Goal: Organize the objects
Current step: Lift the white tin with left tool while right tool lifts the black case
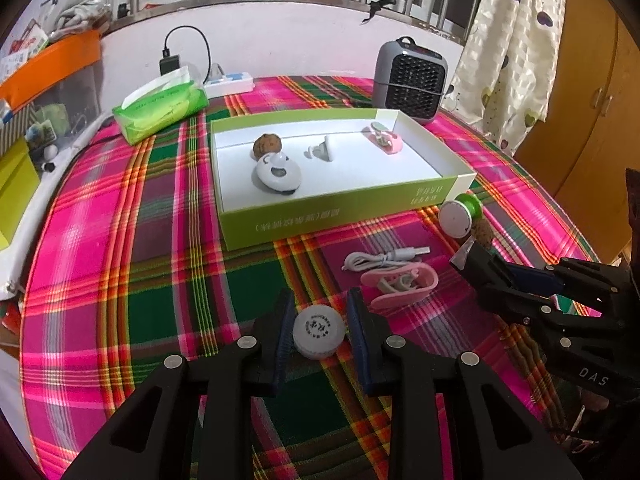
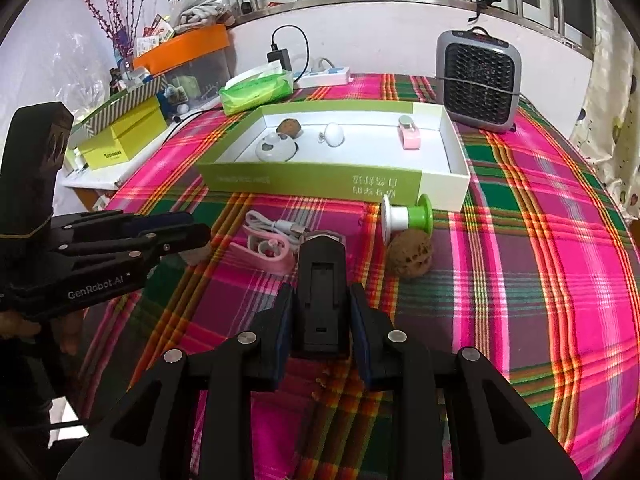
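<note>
Plaid cloth [image 1: 120,240] covers the table in the left wrist view. Left gripper [image 1: 319,334] straddles one round white cap [image 1: 319,337]; a sliver of cloth shows on each side, so the pads are not pressing it. At twelve o'clock lies one green-sided box [image 1: 340,216] holding four things: a walnut [image 1: 267,145], a white oval case [image 1: 276,174], a small white piece [image 1: 322,149] and a pink clip [image 1: 384,138]. Outside it, at one o'clock, lie a second pink clip [image 1: 400,286], one white cable [image 1: 384,258] and one green-and-white spool [image 1: 460,214]. One tissue pack [image 1: 160,110] and one heater [image 1: 410,80] stand beyond.

Through the right wrist camera, the right gripper [image 2: 320,316] clamps one black device [image 2: 320,296]. A second walnut [image 2: 410,254] sits at one o'clock beside the spool [image 2: 406,216], both in front of the box [image 2: 312,182]. The left gripper [image 2: 188,238] enters from nine o'clock.
</note>
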`<state>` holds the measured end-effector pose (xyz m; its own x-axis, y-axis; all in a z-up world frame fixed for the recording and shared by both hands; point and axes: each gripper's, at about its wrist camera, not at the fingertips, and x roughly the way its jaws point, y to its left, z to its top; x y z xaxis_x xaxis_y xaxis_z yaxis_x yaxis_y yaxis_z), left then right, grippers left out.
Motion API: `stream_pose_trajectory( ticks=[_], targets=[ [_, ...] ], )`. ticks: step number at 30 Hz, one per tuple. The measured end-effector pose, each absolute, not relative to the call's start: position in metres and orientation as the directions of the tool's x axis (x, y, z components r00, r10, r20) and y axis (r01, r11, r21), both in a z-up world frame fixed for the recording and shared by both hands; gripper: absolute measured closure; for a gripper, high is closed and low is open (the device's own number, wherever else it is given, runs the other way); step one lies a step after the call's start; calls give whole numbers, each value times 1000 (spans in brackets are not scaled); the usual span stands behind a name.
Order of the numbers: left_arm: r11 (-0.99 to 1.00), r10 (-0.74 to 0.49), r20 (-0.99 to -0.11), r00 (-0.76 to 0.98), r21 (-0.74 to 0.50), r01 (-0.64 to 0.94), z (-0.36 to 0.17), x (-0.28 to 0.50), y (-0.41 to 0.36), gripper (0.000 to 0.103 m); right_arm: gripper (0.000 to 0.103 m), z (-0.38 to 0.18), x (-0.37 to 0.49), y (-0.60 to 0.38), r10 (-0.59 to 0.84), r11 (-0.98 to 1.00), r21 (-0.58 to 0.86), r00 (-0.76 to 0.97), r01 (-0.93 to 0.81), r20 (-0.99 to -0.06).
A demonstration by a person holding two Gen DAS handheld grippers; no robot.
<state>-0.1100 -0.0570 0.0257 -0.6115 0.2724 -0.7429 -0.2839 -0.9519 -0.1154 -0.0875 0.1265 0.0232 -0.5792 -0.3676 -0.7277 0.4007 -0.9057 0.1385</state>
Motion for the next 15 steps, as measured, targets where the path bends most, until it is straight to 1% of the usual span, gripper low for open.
stream_pose_trajectory(
  ticks=[4, 15],
  targets=[
    [-949, 284, -737, -613, -124, -290, 30, -111, -56, 80, 75, 28, -88, 128, -374, -903, 141, -585, 405, -719],
    [-954, 263, -751, -606, -108, -279, 22, -108, -57, 80, 75, 25, -89, 127, -383, -898, 148, -573, 414, -724]
  ],
)
